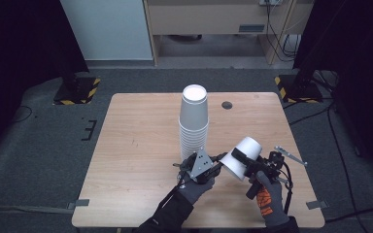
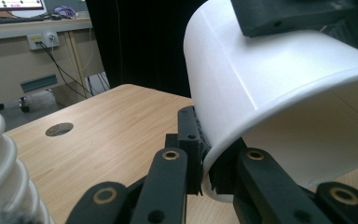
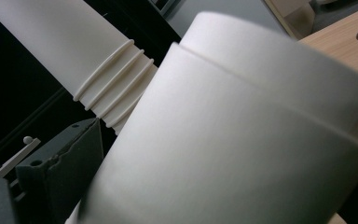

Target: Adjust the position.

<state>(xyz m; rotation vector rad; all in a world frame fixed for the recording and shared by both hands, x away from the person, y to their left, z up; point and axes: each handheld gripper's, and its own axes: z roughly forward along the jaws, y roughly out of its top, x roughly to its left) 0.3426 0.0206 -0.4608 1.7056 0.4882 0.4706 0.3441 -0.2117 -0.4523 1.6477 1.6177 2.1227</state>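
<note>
step: parting two nested cups | left gripper: pinched on the cup rim | right gripper: clamped across its body | cup: lifted near the stack, tilted, mouth toward my left gripper.

Your high view looks down over both tongs; each tong camera sits close against the white cup they share.

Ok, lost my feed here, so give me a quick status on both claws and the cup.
Left claw shut on paper cup rim. Right claw grips the cup's body. Cup stack stands close beside them, apart.
</note>
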